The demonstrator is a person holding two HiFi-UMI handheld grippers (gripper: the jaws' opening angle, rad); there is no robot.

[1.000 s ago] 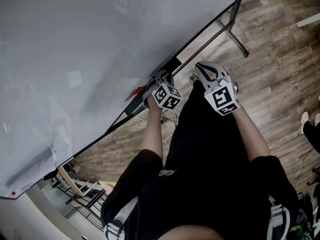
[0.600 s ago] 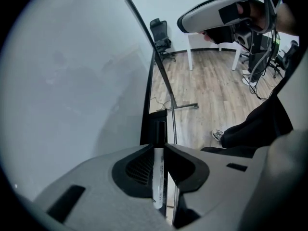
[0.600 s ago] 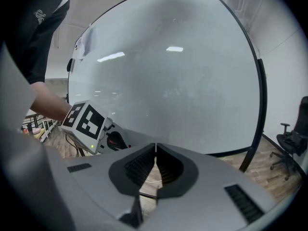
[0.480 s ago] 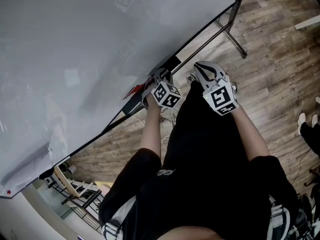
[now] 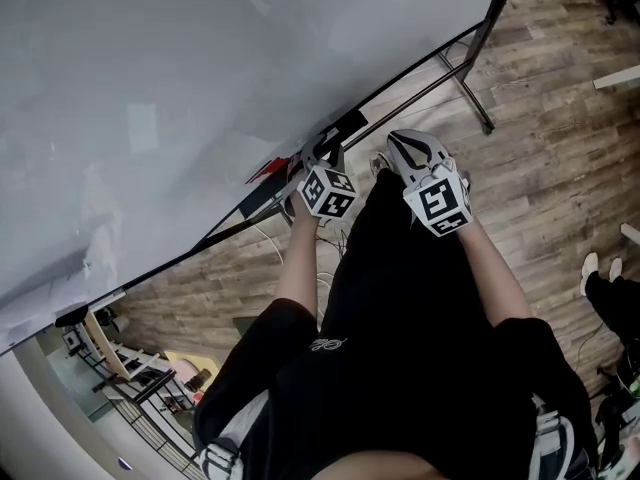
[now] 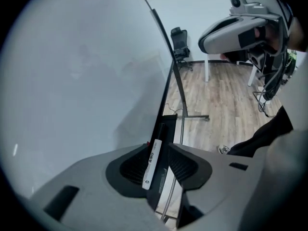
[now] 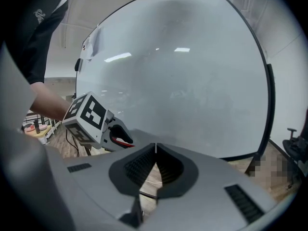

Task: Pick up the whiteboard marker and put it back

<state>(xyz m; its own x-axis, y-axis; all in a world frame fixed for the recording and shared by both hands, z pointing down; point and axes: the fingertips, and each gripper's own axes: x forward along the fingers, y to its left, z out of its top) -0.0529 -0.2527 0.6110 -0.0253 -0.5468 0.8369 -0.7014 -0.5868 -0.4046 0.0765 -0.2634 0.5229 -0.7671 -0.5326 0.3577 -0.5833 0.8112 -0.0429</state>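
Note:
The whiteboard marker [image 6: 153,159], white with a black cap, lies lengthwise between the jaws of my left gripper [image 6: 159,148], over the black tray ledge [image 6: 166,124] at the whiteboard's [image 5: 200,78] lower edge. The jaws are opening: the marker rests against the left pad [image 6: 137,165] and the right pad stands clear of it. In the head view my left gripper [image 5: 322,150] points down at the ledge [image 5: 345,128] and hides the marker. My right gripper [image 5: 395,144] hovers just to its right, shut and empty, its tips meeting [image 7: 155,146].
The whiteboard's metal stand [image 5: 470,88] runs off to the right over wood flooring [image 5: 560,138]. A cable [image 5: 262,238] lies on the floor under the board. An office chair [image 6: 180,42] and a table leg [image 6: 207,69] stand farther back. A wooden rack [image 5: 110,358] is at lower left.
The head view has shifted a little, so the board fills more of the top. Both grippers stay about where they were, by the tray ledge.

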